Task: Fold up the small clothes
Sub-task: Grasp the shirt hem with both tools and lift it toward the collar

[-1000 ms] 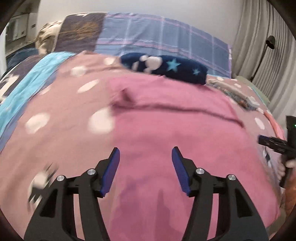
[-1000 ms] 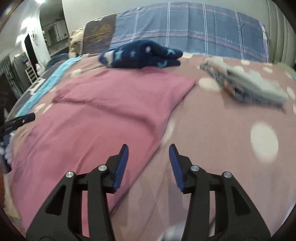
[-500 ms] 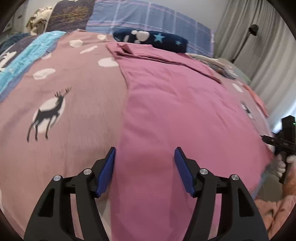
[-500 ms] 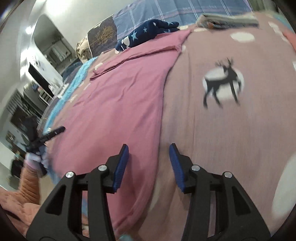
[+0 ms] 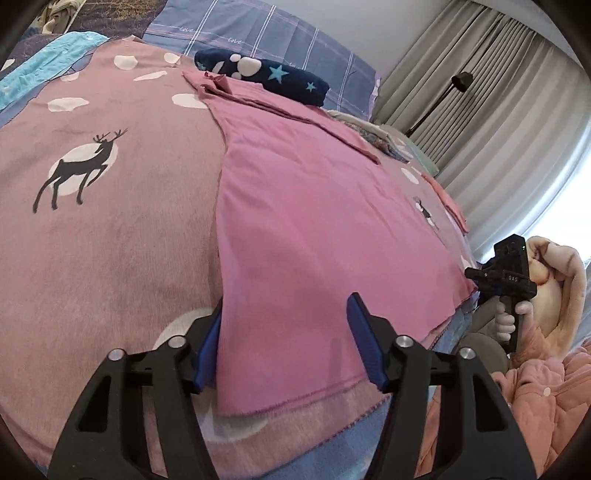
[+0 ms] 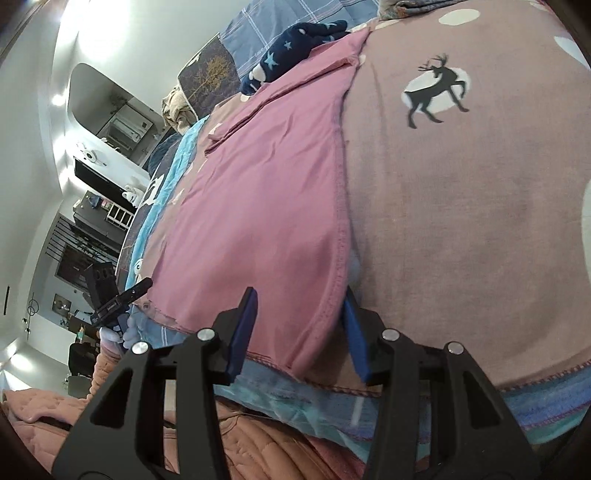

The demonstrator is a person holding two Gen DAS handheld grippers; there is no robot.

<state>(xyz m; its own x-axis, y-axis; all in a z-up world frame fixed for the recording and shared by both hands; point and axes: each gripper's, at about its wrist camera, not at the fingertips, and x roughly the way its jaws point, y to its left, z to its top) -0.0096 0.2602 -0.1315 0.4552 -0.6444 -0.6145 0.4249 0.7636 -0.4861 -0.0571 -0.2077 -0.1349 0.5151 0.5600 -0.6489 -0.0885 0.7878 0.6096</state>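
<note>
**Both tongs spread at the near hem of the pink garment**

A flat pink knit cotton garment (image 5: pixel 317 206) lies spread out on the bed, on a dusty-mauve bedspread printed with white spots and black deer (image 5: pixel 110 206). Its far end reaches towards a dark navy folded fleece with stars and paw prints (image 5: pixel 266 75), which sits just beyond it, near the blue plaid pillow (image 5: pixel 258 33) at the head of the bed.

The left tongs (image 5: pixel 286 339) sit low at the garment's near hem, level with the bedspread and pointing along the cloth. Their jaws are wide apart: the left blue pad is tucked at the garment's left side edge, the right pad rests over the pink fabric, and the near left corner lies between them, not pinched.

The right tongs (image 6: pixel 299 330) are held at the garment's other near corner, tilted in that view, jaws likewise apart. The stitched side seam and corner of the garment (image 6: pixel 266 206) lie between the blue pads, ungripped. From the left view, the right tongs (image 5: pixel 480 277) show at the garment's right edge, held in a light-gloved hand (image 5: pixel 511 317).
</note>
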